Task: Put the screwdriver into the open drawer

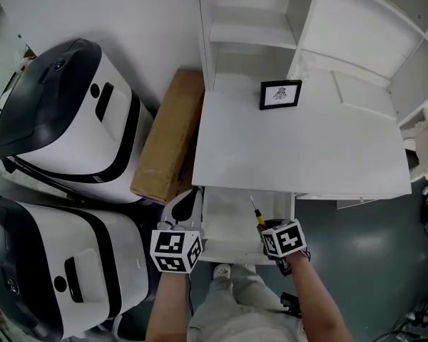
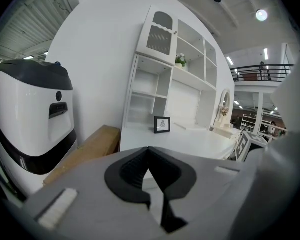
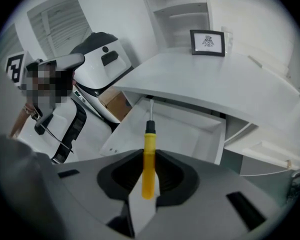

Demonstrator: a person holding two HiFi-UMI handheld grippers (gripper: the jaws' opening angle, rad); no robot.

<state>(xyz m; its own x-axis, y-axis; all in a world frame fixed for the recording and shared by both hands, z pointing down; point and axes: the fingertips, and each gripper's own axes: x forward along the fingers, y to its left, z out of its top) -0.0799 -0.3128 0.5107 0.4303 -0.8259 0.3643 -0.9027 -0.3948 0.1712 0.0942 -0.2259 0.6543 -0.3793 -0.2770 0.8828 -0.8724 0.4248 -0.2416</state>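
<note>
While the right gripper (image 3: 149, 156) clamps its jaws on the yellow handle of the screwdriver (image 3: 149, 139), the tool's black collar and metal shaft stick out straight ahead of them, over the open white drawer (image 3: 190, 129) just beyond the tips. The drawer juts from under the desk top (image 3: 215, 84). The left gripper (image 2: 149, 151) has its jaws pressed together, nothing between them; well ahead stands a small picture frame (image 2: 162, 124).

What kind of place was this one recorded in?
Probably a staged furniture set inside a big hall or showroom: a white desk with shelves, a framed picture, and, in the left gripper view, a mezzanine railing and ceiling lights behind.
</note>
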